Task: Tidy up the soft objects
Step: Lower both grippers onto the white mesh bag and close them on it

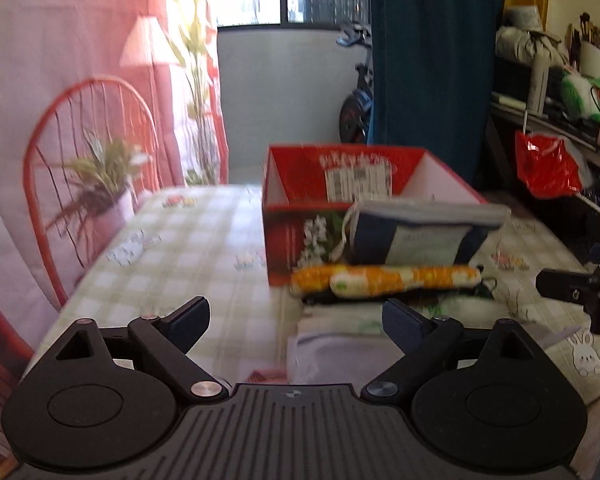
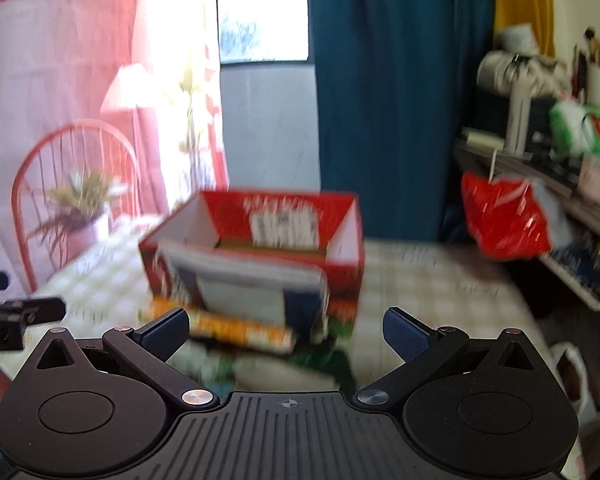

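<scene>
Both grippers, left (image 1: 296, 322) and right (image 2: 286, 334), are held with fingers spread, empty. The box (image 1: 342, 178) looks unfilled; pouches (image 1: 384, 280) are stacked on the bench (image 1: 180, 240).

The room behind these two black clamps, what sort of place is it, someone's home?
Most likely a lived-in home, perhaps a dining corner. A checked tablecloth covers the table, a red chair stands beside it, curtains hang at the window, and cluttered shelves line the right wall.
</scene>
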A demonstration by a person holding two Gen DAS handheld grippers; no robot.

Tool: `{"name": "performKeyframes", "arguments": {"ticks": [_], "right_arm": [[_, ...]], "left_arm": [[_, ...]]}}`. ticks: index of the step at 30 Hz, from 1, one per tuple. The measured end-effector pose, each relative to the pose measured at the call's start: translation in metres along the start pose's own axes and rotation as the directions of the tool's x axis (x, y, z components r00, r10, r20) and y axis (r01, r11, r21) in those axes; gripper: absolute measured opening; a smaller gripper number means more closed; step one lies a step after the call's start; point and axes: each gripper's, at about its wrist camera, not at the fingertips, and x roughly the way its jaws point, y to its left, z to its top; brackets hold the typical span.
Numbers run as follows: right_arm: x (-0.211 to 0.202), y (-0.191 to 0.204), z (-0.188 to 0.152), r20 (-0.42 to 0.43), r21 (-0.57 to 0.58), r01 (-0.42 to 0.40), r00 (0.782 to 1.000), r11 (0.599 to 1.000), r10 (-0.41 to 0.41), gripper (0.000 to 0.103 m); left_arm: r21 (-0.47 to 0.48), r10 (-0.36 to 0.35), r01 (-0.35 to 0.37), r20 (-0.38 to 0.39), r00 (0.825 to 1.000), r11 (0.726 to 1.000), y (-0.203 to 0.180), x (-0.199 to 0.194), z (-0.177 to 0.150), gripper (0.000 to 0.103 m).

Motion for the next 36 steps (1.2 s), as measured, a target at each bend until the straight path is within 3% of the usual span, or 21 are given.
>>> {"name": "performKeyframes", "arguments": {"ticks": [5,11,13,16,19,27,32,36], "right_arm": [[0.02,0.005,-0.03,-0.115,0.008,-0.035,0.993,0.999,0.036,0.102],[0.045,0.003,-0.058,-0.248,0.069,-0.057,0.966,0.996,0.073,0.094],[0.053,0.0,-0.062,-0.28,0.086,-0.062,0.956,0.994,0.084,0.084],[0.064,-0.002,-0.069,-0.316,0.104,-0.07,0.944,0.992,0.1,0.078],[0.072,-0.004,-0.076,-0.337,0.118,-0.075,0.935,0.99,0.111,0.074],[0.08,-0.009,-0.082,-0.366,0.151,-0.077,0.922,0.986,0.128,0.072],[0.084,-0.013,-0.086,-0.385,0.189,-0.077,0.911,0.979,0.146,0.072],[0.088,-0.015,-0.09,-0.391,0.212,-0.09,0.905,0.973,0.169,0.064]], "left_arm": [[-0.035,-0.061,0.058,-0.073,0.995,0.998,0.006,0.022,-0.02,0.087],[-0.077,-0.122,0.113,-0.136,0.983,0.991,0.01,0.046,-0.036,0.08],[-0.086,-0.144,0.132,-0.153,0.978,0.987,0.01,0.052,-0.039,0.078],[-0.096,-0.179,0.165,-0.173,0.968,0.982,0.008,0.06,-0.045,0.075],[-0.1,-0.222,0.206,-0.187,0.957,0.973,0.003,0.067,-0.048,0.074],[-0.105,-0.278,0.261,-0.218,0.935,0.96,-0.004,0.082,-0.058,0.074],[-0.116,-0.309,0.288,-0.266,0.913,0.95,-0.007,0.093,-0.065,0.074],[-0.111,-0.312,0.293,-0.278,0.908,0.95,-0.01,0.097,-0.068,0.074]]}}
